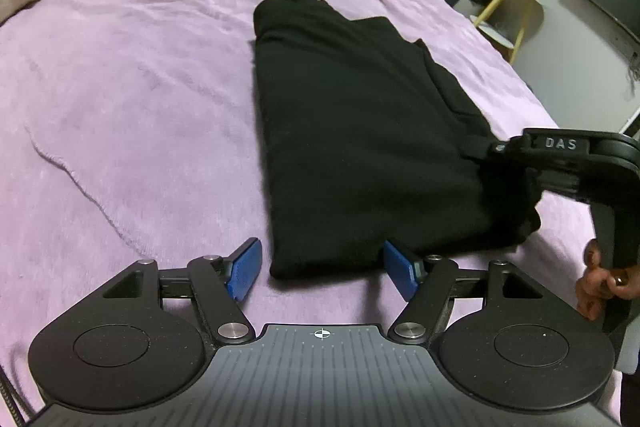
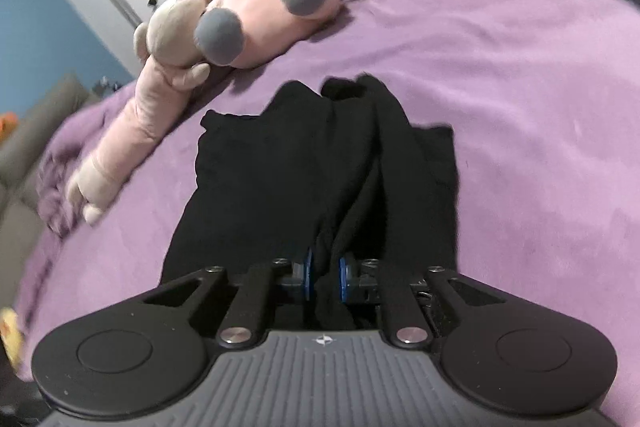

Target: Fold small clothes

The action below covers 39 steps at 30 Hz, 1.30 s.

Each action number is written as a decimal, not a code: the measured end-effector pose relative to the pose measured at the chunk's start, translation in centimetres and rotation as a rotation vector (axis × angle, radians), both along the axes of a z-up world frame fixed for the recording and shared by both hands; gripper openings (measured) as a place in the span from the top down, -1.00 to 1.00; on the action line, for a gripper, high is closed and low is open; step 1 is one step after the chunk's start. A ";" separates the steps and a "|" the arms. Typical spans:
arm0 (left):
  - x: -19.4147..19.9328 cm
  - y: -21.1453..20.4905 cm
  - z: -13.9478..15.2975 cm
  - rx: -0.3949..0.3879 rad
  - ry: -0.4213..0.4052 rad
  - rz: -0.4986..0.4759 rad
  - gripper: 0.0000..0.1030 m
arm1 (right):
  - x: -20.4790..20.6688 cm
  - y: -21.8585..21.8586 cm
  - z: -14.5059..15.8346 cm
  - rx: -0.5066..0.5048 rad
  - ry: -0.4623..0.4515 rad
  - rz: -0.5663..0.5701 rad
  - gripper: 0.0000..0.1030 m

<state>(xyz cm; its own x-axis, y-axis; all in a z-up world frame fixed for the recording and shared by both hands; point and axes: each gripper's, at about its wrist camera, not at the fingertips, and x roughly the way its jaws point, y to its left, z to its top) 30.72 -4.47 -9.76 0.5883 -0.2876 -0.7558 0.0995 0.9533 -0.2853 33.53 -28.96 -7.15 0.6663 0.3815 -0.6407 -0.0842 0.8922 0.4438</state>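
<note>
The black garment (image 1: 360, 131) lies partly folded on the purple bedspread (image 1: 120, 87), its near hem between the left gripper (image 1: 322, 267)'s spread jaws. The right gripper (image 2: 325, 273) pinches a bunched fold at its four-o'clock edge — a thin bite that could slip when lifted, undoing the fold.

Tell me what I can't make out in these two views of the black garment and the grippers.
- Kind of black garment: both wrist views show only dark folded cloth; no detail reads.
- Right gripper pads: in the right wrist view, bunched cloth covers them, so how much is pinched stays hidden.
- Garment's near corner: in the left wrist view, one finger of the open left gripper covers it.
- Person's hand: cut off at the left wrist view's edge.
</note>
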 end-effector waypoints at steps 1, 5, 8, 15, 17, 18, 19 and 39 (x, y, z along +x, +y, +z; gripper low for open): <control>0.0 -0.1 0.1 0.000 -0.001 -0.001 -0.41 | -0.3 0.3 0.6 -0.053 -0.027 -0.008 0.82; 0.0 -0.4 -0.1 -0.003 -0.005 -0.016 -0.43 | -1.8 -0.7 1.4 -0.167 -0.072 -0.124 0.82; -0.1 -0.9 -0.2 0.023 -0.001 -0.024 -0.44 | -1.7 -1.7 -1.0 -0.147 0.011 -0.158 0.81; -0.2 -0.4 -0.2 -0.002 -0.002 -0.010 -0.44 | -3.5 -3.3 0.0 0.034 0.024 -0.106 0.27; -0.3 -0.6 0.0 -0.012 -0.009 -0.007 -0.44 | -4.5 -3.4 -0.3 0.015 0.024 -0.095 0.29; -0.2 -0.7 0.0 -0.017 -0.011 -0.006 -0.43 | -4.9 -3.4 -0.4 -0.003 0.022 -0.095 0.44; -0.2 -0.8 0.1 -0.024 -0.009 -0.007 -0.43 | -5.0 -3.2 -0.5 -0.022 0.021 -0.096 0.66; 0.9 -1.0 0.5 -0.033 0.002 0.004 -0.43 | -4.6 -7.1 -0.8 0.132 0.112 -0.129 0.24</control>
